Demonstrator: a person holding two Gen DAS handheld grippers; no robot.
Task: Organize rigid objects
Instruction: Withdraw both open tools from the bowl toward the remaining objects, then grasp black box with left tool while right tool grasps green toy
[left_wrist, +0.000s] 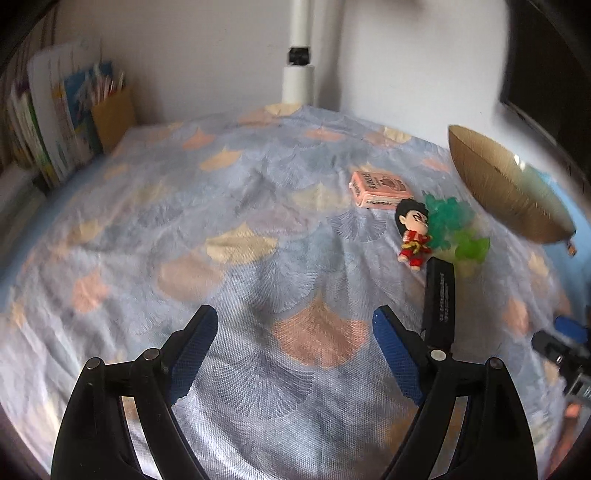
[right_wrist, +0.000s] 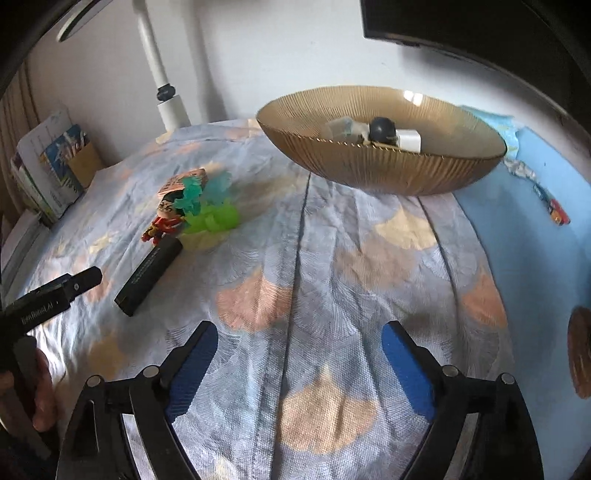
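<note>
The bowl (left_wrist: 509, 184) gets chopped by the fisheye rim in the left wrist view, and you only see its outside, so what's in it is hidden there. From the right wrist you can make out a dark ball (right_wrist: 382, 127) and a white block (right_wrist: 409, 139) inside, plus some clear-ish bits I can't identify. The figurine (right_wrist: 166, 221) is half covered by the green plastic pieces (right_wrist: 210, 218), and the pink box (right_wrist: 184, 181) behind them mostly is too. The books (left_wrist: 55, 136) by the wall at the far left edge of the bedspread (left_wrist: 258, 206) are too blurry to read.
</note>
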